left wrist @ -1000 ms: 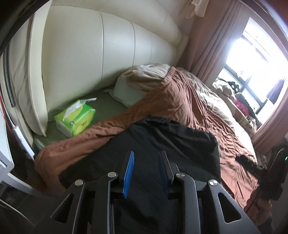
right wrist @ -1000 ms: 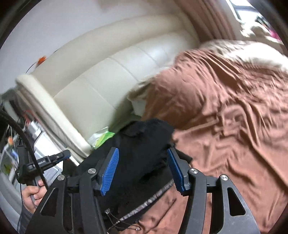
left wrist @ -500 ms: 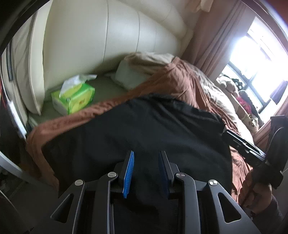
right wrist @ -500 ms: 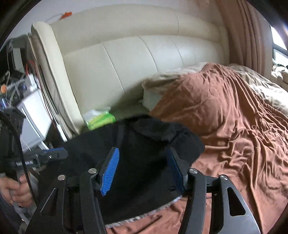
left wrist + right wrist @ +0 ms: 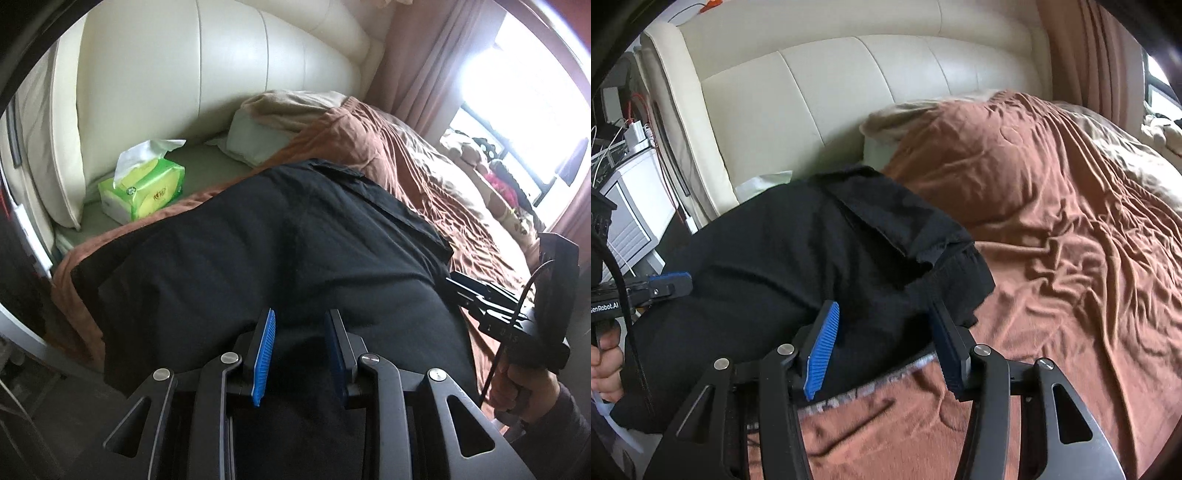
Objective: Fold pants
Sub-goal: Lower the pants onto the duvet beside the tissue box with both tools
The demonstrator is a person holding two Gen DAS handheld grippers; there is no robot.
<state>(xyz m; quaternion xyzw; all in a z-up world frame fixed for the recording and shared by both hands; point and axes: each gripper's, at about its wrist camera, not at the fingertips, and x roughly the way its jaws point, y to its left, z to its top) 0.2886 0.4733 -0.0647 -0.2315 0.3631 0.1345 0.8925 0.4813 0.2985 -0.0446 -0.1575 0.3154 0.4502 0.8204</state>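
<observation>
Pants (image 5: 280,258), black, fill centre of both frames, spread on brown blanket (image 5: 1071,240). My left gripper (image 5: 301,350) and right gripper (image 5: 886,343): cloth between pads, can't tell if gripped.

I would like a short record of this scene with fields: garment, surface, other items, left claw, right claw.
garment: black pants, spread over the near part of the bed
surface: brown blanket on the bed
other items: green tissue pack by the headboard; pillow partly under the blanket
left claw: black fabric between its pads
right claw: black fabric between its pads, near the pants' edge
</observation>
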